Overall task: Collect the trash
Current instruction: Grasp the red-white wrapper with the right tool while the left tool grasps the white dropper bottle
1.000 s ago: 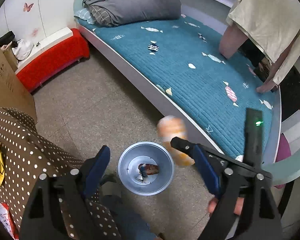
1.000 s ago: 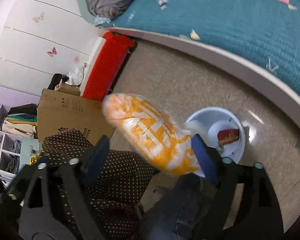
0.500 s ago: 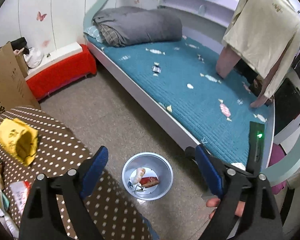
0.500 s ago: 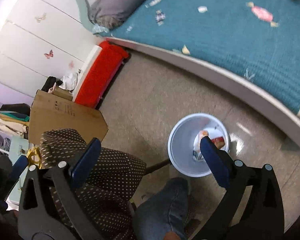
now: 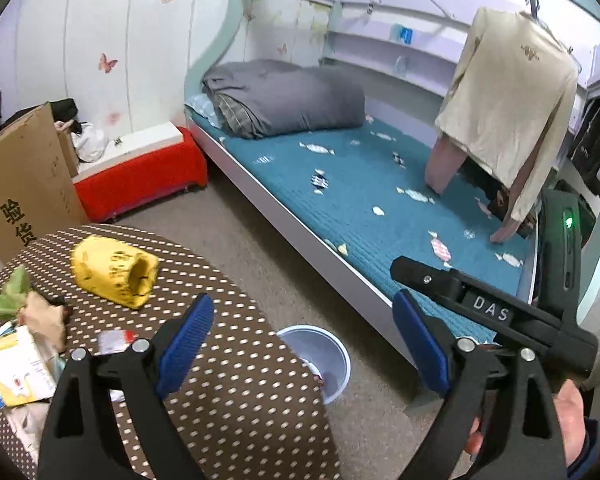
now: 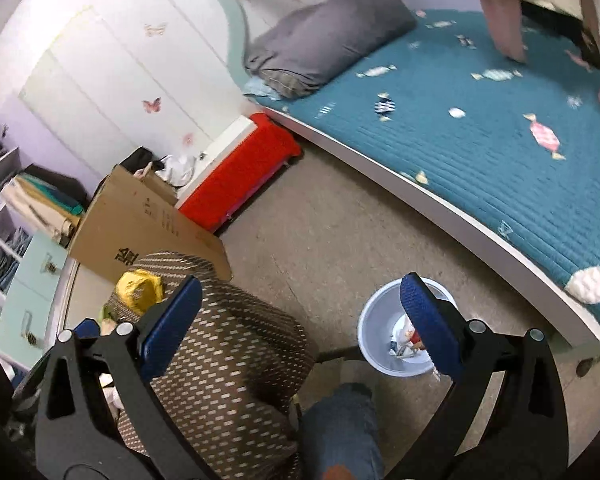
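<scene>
**Inspector:** Start with the largest item. The polka-dot table [image 5: 228, 360] lies under and to the left of the left gripper [image 5: 304, 340]. Its load is not cleared. What is the step in hand?

**Onlooker:** By my reading, fetching the next piece of trash. The bin [image 6: 384, 320] sits on the floor just beyond the right gripper [image 6: 300, 320], beside its right finger, and already holds a few wrappers. In the left view the bin [image 5: 332, 344] shows between the two fingers, half hidden by the table edge.

**Inspector:** What does the next reach call for?

**Onlooker:** I judge the yellow bag [image 5: 116, 272] the best target. It lies ahead and to the left of the left gripper, apart from the other litter. It looks soft and puffed, so close across its middle and lift before swinging over the bin. The small white-and-red wrapper [image 5: 114, 340], just beside the left finger, lies flat and would want a lower, shallower approach. The box and crumpled paper [image 5: 28, 344] lie farther left.

**Inspector:** State of the tongs?

**Onlooker:** Both stand spread wide. Nothing is between the blue pads [image 5: 186, 340] of either, and neither touches anything.
</scene>
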Motion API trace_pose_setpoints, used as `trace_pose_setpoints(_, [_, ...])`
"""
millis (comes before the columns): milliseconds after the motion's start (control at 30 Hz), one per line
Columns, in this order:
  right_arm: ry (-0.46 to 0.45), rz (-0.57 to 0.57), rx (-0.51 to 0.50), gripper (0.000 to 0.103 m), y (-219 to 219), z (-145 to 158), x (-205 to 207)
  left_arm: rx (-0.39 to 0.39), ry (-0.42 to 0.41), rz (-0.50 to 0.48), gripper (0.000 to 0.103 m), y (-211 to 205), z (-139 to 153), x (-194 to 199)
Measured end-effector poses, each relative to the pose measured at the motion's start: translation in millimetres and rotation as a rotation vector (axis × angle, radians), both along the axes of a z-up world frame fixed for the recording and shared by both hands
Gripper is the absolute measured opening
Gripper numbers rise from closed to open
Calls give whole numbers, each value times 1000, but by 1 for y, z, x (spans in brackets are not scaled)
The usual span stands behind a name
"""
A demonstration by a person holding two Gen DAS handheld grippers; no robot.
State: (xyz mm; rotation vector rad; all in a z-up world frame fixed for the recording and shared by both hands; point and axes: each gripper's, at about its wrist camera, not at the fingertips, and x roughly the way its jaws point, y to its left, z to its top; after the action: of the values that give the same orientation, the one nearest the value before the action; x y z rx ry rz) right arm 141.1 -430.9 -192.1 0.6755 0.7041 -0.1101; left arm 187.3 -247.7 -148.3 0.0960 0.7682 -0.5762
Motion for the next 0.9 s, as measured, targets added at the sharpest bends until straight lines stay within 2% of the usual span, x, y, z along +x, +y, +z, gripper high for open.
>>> trace_pose_setpoints(267, [-25, 112, -107, 97, 67, 31, 8, -31, -61, 90, 89, 69, 18, -20])
trace_pose_setpoints(500, [-16, 218, -190, 97, 128, 41, 20, -54, -76, 223, 90, 145, 19, -29])
trace_pose_setpoints(700, [9, 295, -261, 97, 180, 37, 28, -87, -70, 354, 92, 212, 11, -37])
trace_pose_setpoints(900, [55, 371, -311, 97, 216, 16, 39, -98, -13, 458, 92, 269, -12, -31])
